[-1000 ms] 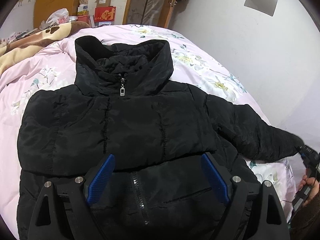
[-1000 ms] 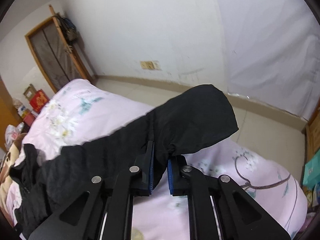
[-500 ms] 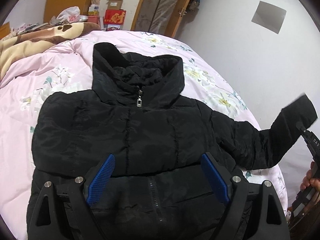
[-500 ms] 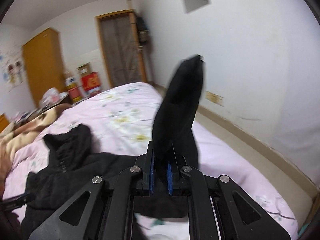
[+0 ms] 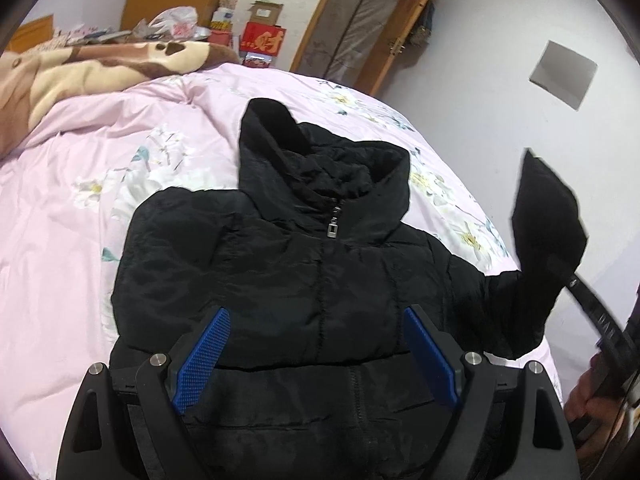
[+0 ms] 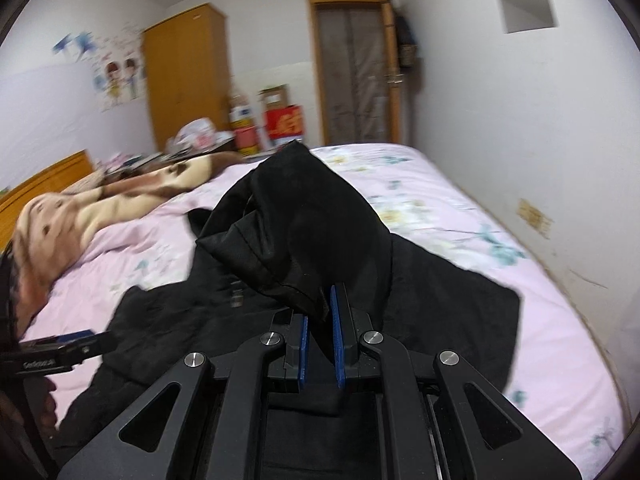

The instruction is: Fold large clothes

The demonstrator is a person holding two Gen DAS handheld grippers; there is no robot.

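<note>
A black puffer jacket [image 5: 304,280] lies front up on the pink floral bed [image 5: 120,216], collar toward the far end. My left gripper [image 5: 318,356] is open and hovers empty above the jacket's lower chest. My right gripper [image 6: 320,332] is shut on the cuff of the jacket's right sleeve [image 6: 304,220] and holds it lifted over the jacket body [image 6: 168,320]. In the left wrist view the raised sleeve [image 5: 548,232] stands up at the right edge. The jacket's other sleeve is hidden.
A brown and cream blanket [image 5: 80,72] lies bunched at the bed's far left. Boxes and bags [image 5: 260,36] stand beyond the bed by a wooden door [image 5: 360,28]. A white wall [image 6: 520,120] runs along the bed's right side. A wooden wardrobe [image 6: 184,80] stands at the back.
My right gripper has lifted the sleeve off the bed's right edge and swung it up and inward over the jacket. My left gripper has stayed open above the jacket.
</note>
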